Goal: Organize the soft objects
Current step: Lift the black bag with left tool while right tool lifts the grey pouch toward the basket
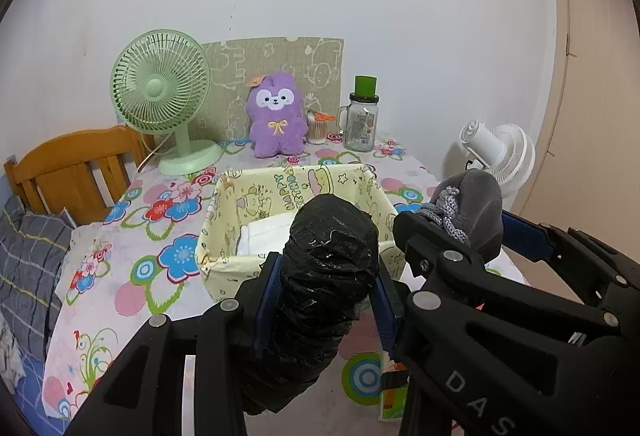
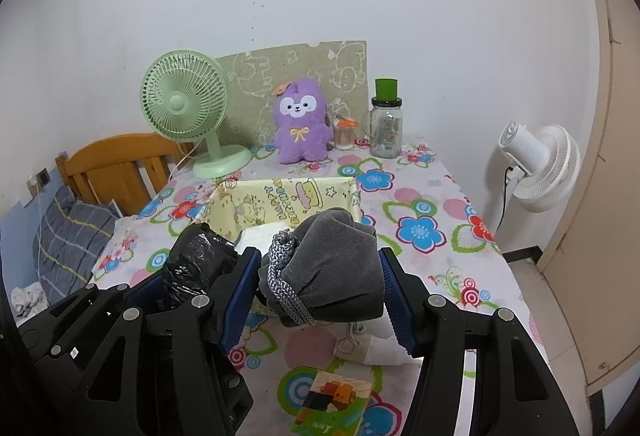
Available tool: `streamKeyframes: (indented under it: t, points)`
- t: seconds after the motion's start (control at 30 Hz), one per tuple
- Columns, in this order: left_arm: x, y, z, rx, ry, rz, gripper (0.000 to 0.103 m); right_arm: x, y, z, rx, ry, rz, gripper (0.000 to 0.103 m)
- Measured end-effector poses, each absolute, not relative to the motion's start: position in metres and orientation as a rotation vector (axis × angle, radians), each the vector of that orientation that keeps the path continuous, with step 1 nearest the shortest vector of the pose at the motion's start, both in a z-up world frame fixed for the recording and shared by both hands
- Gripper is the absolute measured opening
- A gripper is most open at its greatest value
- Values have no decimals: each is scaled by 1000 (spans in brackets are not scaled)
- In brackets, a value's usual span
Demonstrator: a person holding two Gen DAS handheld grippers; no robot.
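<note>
**Both tools loaded above the desk**

Now your left tool [image 1: 326, 276] pinches a crinkled, glossy black plastic roll [image 1: 320, 276]; your right tool [image 2: 320, 284] clamps a soft grey pouch [image 2: 336, 268] with braided cord. Yellow fabric basket [image 1: 224, 203] sits at twelve o'clock.

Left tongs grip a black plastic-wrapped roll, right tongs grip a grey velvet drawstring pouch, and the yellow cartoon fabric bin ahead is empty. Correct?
Not quite: the yellow cartoon fabric bin is not empty; the left wrist view shows a folded white cloth inside. The left tongs do grip the black plastic-wrapped roll, the right tongs the grey velvet drawstring pouch.
</note>
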State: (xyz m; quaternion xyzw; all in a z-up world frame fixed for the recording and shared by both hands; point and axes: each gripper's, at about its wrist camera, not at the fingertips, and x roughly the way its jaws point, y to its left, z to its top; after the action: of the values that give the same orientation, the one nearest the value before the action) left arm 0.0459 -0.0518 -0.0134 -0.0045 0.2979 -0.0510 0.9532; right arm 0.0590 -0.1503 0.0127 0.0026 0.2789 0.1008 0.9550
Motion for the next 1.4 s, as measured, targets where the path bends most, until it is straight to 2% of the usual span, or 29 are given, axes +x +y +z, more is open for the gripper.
streamKeyframes:
  t: [1.4]
  points:
    - [109,-37,0,-20,588,-91,43,131,-129,24,-15,579,220,63]
